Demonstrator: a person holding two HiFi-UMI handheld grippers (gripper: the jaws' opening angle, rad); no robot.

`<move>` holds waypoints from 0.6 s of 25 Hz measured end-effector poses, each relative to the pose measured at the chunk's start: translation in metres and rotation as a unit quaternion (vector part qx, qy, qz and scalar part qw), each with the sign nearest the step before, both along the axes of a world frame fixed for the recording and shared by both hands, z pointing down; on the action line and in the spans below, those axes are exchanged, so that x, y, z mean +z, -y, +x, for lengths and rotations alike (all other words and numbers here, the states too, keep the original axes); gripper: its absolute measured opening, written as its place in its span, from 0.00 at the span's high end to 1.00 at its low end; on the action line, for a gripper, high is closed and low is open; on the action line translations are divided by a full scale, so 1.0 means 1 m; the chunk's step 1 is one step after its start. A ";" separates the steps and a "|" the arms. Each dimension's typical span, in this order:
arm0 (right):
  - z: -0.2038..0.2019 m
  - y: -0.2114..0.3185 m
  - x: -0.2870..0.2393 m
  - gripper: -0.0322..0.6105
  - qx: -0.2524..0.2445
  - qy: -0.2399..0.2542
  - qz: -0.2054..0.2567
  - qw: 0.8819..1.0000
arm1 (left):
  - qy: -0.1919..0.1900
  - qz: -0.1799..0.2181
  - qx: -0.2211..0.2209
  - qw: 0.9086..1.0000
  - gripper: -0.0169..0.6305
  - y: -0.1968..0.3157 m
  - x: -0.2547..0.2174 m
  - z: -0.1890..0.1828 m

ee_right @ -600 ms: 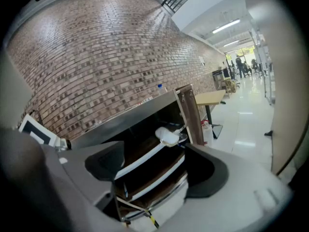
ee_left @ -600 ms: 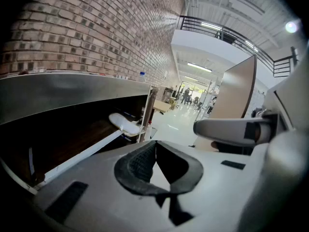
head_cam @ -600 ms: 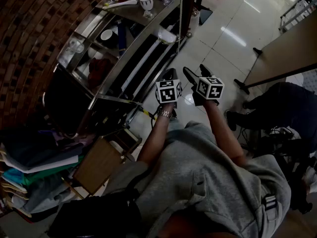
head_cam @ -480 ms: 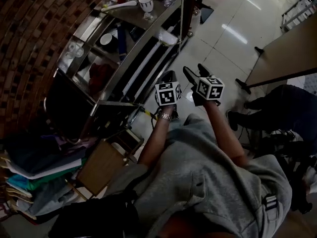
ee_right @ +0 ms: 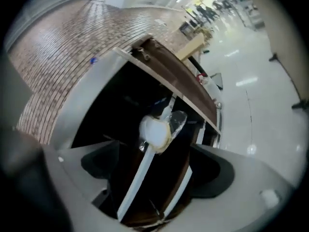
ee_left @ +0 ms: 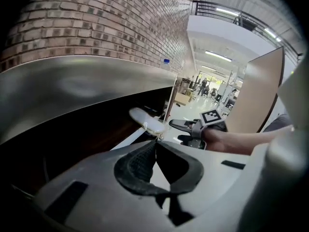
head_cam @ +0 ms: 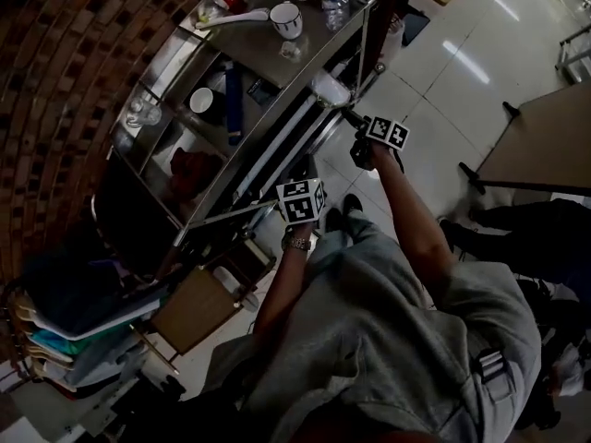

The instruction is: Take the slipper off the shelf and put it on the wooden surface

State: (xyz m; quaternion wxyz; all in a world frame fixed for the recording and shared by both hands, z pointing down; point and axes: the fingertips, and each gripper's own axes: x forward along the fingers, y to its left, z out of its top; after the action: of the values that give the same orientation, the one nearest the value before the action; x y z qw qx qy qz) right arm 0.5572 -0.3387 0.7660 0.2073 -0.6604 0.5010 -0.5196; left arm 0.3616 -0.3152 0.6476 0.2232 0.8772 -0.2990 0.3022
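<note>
A white slipper [head_cam: 330, 88] in clear wrap lies at the end of a low rail of the metal shelf rack [head_cam: 268, 123]. In the right gripper view the slipper [ee_right: 157, 129] sits straight ahead, just beyond the jaws. My right gripper [head_cam: 358, 129] reaches toward it, and its jaws stand wide apart with nothing between them [ee_right: 159, 173]. The left gripper's marker cube [head_cam: 300, 200] hangs lower, beside the rack's front edge. Its pads meet at the tips [ee_left: 155, 145] and hold nothing. From there the slipper [ee_left: 147, 121] and the open right gripper [ee_left: 186, 132] show ahead.
The rack's top holds a cup [head_cam: 286, 18], a bottle [head_cam: 335, 5] and a white ladle [head_cam: 235, 17]; a bowl [head_cam: 200, 100] sits one level down. A small wooden board [head_cam: 189, 310] stands by folded clothes [head_cam: 65, 335]. A wooden table [head_cam: 545, 132] is at the right.
The right gripper has moved up and forward, close to the slipper on the rack. The left gripper has dropped slightly lower and stayed shut.
</note>
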 end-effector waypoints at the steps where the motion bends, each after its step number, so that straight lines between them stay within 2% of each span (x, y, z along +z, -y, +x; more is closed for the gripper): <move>1: 0.010 0.010 0.015 0.26 0.018 0.022 0.000 1.000 | 0.007 0.005 -0.005 1.000 0.97 0.003 0.003 -0.002; 4: 0.025 0.036 0.050 0.24 0.036 0.031 -0.010 0.999 | 0.017 0.007 -0.012 1.000 0.97 0.006 0.014 -0.002; 6: 0.022 0.054 0.065 0.23 0.022 0.020 -0.024 0.999 | 0.015 -0.007 -0.013 1.000 0.97 0.006 0.024 0.001; 11: 0.012 0.086 0.081 0.25 -0.016 -0.014 -0.053 0.998 | 0.027 -0.028 0.020 0.999 0.97 0.007 0.051 0.017; 13: 0.010 0.091 0.084 0.36 -0.036 -0.022 -0.057 0.997 | 0.017 -0.035 0.017 0.999 0.97 0.013 0.054 0.024; 15: 0.013 0.096 0.080 0.60 -0.053 -0.046 -0.052 0.996 | 0.015 -0.036 0.022 0.999 0.97 0.017 0.057 0.032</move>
State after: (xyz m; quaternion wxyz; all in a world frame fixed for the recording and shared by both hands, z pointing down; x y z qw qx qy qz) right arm 0.5701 -0.4349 0.8460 0.1218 -0.6662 0.5167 -0.5237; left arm 0.3935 -0.3324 0.7044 0.2433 0.8705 -0.2720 0.3303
